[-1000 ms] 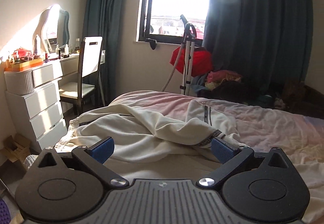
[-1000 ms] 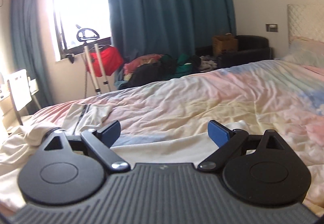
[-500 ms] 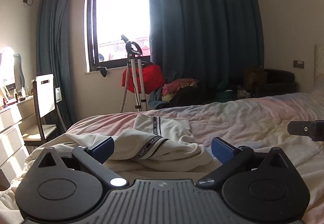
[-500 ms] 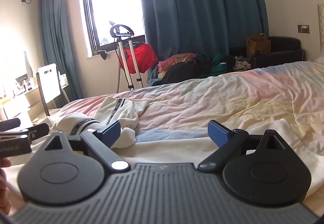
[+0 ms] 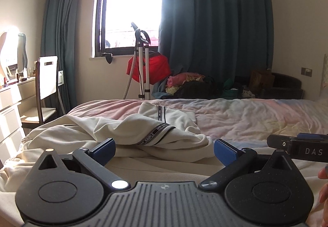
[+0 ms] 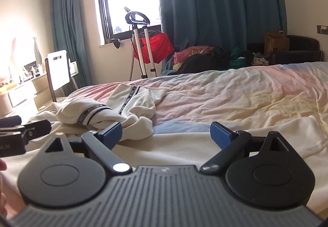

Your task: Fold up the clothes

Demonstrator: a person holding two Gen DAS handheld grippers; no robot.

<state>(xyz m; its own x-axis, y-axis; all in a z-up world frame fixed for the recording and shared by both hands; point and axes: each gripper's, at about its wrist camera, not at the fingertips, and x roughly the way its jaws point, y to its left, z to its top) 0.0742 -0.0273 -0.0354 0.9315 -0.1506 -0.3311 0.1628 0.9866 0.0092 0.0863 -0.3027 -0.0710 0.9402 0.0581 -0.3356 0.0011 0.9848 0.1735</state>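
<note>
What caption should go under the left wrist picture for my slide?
Left gripper open above a crumpled cream garment on a pastel bed.

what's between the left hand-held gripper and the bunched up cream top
Nothing but flat cream fabric. In the left wrist view the open left hand-held gripper faces the bunched cream top across smooth cloth; no other object lies in that stretch.
</note>
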